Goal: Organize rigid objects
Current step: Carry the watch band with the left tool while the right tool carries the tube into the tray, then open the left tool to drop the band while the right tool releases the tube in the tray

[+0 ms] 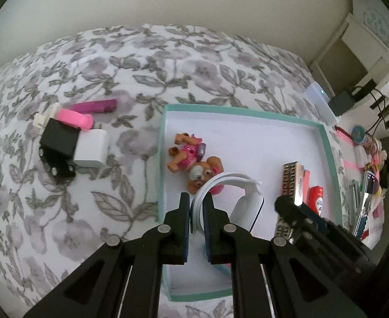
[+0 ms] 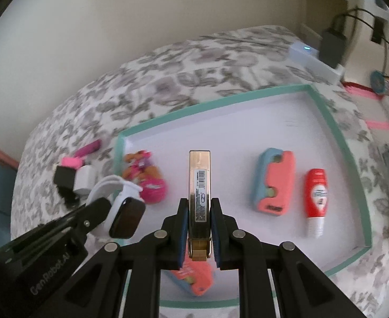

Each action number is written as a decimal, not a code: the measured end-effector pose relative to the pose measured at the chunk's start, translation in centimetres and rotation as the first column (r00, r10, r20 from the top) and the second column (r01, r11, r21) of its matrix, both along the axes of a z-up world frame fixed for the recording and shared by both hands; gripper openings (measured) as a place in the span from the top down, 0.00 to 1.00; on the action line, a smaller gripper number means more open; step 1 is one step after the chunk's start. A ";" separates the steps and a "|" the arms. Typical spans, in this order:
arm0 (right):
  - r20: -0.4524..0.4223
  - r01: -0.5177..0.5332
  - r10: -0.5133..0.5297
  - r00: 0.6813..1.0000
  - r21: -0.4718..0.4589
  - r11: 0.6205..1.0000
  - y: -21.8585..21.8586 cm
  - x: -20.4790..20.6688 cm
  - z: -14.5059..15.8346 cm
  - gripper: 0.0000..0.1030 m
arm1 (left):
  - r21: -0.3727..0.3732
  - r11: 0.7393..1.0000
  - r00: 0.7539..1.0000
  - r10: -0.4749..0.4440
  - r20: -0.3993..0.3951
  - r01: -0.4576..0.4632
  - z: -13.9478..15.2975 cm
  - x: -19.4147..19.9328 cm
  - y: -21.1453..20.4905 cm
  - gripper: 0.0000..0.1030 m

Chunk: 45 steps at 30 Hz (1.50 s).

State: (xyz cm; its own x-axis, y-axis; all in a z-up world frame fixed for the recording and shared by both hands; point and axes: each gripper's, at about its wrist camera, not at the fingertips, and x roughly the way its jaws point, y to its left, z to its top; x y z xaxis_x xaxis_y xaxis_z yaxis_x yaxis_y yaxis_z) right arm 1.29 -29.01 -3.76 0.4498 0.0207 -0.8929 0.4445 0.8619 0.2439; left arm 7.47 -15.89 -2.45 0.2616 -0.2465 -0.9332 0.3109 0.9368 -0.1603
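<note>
My left gripper [image 1: 196,201] is shut on the strap of a white smartwatch [image 1: 236,198] and holds it over the left part of a white tray with a teal rim [image 1: 161,159]. The watch also shows in the right wrist view [image 2: 120,206]. My right gripper [image 2: 199,206] is shut on a gold and black rectangular box [image 2: 199,185] above the tray's middle [image 2: 337,132]; the box also shows in the left wrist view [image 1: 291,182]. In the tray lie a pink dog figure [image 1: 191,159], a coral and blue case [image 2: 274,182] and a red tube [image 2: 315,196].
On the floral bedspread [image 1: 114,79] left of the tray lie a black block [image 1: 59,140], a white charger [image 1: 92,148], a pink piece [image 1: 75,118] and a magenta stick [image 1: 93,106]. Another coral case [image 2: 194,278] lies under my right gripper. Clutter and cables crowd the right side [image 1: 366,143].
</note>
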 end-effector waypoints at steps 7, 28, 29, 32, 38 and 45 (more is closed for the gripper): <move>-0.028 0.037 -0.037 0.999 -0.011 0.999 -1.4 -0.4 -0.9 0.84 | 0.034 0.999 0.999 0.003 -0.033 -0.002 -1.7 0.2 0.1 0.91; -0.115 -0.010 0.008 0.993 -0.015 1.000 -0.2 0.2 -3.3 0.84 | 0.133 0.990 0.995 -0.032 -0.094 0.044 -4.5 0.0 -0.2 0.90; -0.122 -0.009 0.007 0.992 -0.015 1.000 -0.2 0.2 -3.5 0.84 | 0.135 0.990 0.995 -0.032 -0.096 0.045 -4.6 0.0 -0.1 0.90; -0.136 -0.007 0.006 0.991 -0.005 1.000 -0.3 0.2 -4.0 0.84 | 0.134 0.990 0.994 -0.032 -0.103 0.046 -4.9 0.0 -0.1 0.90; -0.149 -0.006 0.006 0.989 0.000 1.000 -0.3 0.1 -4.5 0.84 | 0.127 0.991 0.993 -0.034 -0.114 0.049 -5.2 0.0 -0.2 0.90; -0.134 0.000 -0.001 0.991 -0.011 1.000 -0.2 0.2 -4.0 0.82 | 0.103 0.993 0.991 -0.041 -0.124 0.054 -5.3 -0.2 -0.5 0.81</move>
State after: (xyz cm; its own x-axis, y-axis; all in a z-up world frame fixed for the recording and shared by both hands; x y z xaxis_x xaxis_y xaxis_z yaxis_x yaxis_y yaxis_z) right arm 1.49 -29.20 -7.79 0.3259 0.0099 -0.9454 0.4731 0.8640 0.1722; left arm 7.32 -16.35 -7.72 0.1346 -0.1536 -0.9789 0.3398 0.9352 -0.1000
